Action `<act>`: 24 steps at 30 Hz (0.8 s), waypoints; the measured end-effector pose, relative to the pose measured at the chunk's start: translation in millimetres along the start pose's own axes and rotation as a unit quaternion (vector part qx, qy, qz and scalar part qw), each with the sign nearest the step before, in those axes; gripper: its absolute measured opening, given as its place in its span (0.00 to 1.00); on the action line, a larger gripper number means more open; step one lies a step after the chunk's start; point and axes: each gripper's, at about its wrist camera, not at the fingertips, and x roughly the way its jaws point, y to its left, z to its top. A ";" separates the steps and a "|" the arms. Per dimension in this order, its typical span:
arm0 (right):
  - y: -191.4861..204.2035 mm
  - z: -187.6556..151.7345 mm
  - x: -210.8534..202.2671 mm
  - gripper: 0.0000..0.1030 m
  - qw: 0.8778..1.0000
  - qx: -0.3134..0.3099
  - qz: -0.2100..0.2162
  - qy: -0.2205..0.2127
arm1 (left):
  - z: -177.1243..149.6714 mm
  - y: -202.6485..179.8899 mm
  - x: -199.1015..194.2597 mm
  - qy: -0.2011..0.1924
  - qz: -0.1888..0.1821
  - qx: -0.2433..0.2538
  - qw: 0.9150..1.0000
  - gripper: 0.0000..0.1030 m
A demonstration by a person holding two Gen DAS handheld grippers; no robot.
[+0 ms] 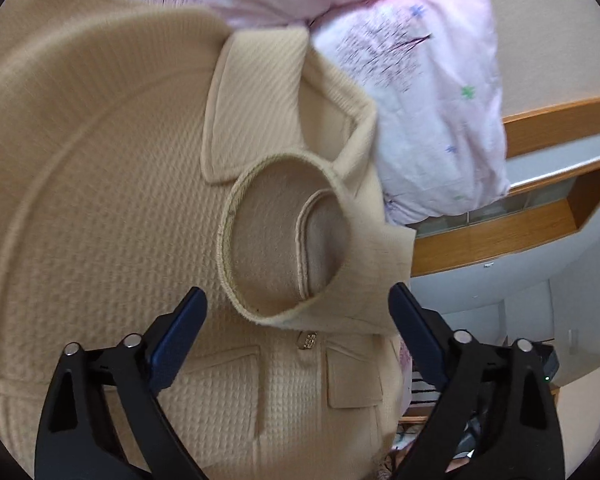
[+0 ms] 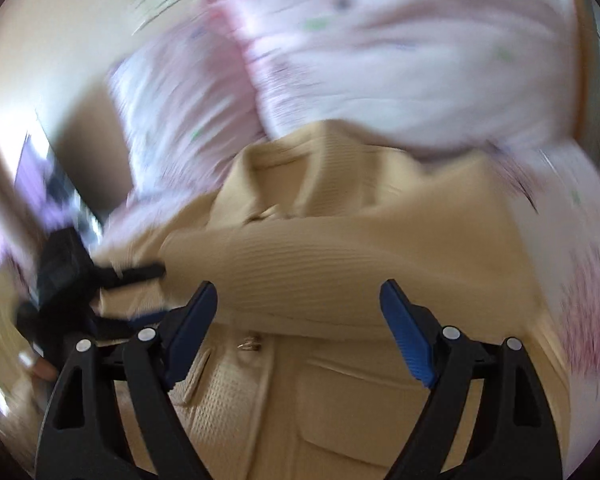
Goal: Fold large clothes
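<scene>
A beige waffle-knit jacket point(image 1: 112, 208) lies spread on the bed, with its collar point(image 1: 252, 112) at the far end. One sleeve is folded across the front, and its open cuff point(image 1: 284, 240) faces my left gripper point(image 1: 298, 312). That gripper is open and empty just above the cuff, over the chest pockets and a gold button point(image 1: 308, 340). In the blurred right wrist view the jacket point(image 2: 340, 256) has a sleeve lying across it. My right gripper point(image 2: 298, 308) is open and empty above that sleeve. The left gripper shows as a black shape point(image 2: 72, 272) at the left.
A pink-and-white patterned pillow point(image 1: 432, 100) and duvet point(image 2: 400, 64) lie beyond the collar. A wooden headboard shelf point(image 1: 540, 208) stands at the right past the bed edge. Floor and clutter show lower right in the left wrist view.
</scene>
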 end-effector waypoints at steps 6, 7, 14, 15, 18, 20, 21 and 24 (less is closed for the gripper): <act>-40.1 11.1 -21.1 0.81 0.997 0.058 -0.037 -0.037 | 11.5 6.7 23.1 0.013 -0.026 -0.038 0.999 0.08; -42.4 13.5 -23.1 0.81 0.996 0.062 -0.039 -0.045 | 14.6 -0.3 20.2 0.006 -0.025 -0.019 0.999 0.07; -24.9 16.0 -16.0 0.76 0.997 0.019 -0.054 -0.054 | 16.2 -22.5 -9.1 -0.044 0.037 0.095 0.994 0.06; -17.2 15.4 -6.7 0.68 0.998 0.008 -0.050 -0.041 | 15.4 -9.3 -2.7 -0.030 0.060 0.082 0.994 0.06; 8.2 12.9 18.9 0.48 0.999 -0.023 -0.033 0.003 | 11.1 17.2 10.7 -0.003 0.085 0.053 0.995 0.07; 35.9 7.9 40.6 0.39 0.998 -0.060 -0.015 0.032 | 7.5 21.5 11.6 -0.003 0.084 0.053 0.995 0.12; 48.8 5.7 49.6 0.36 0.996 -0.077 -0.009 0.040 | 6.4 20.3 9.1 -0.006 0.085 0.056 0.995 0.15; 95.9 -3.9 84.0 0.28 0.989 -0.130 0.014 0.068 | 2.9 15.4 -3.0 -0.016 0.094 0.068 0.993 0.30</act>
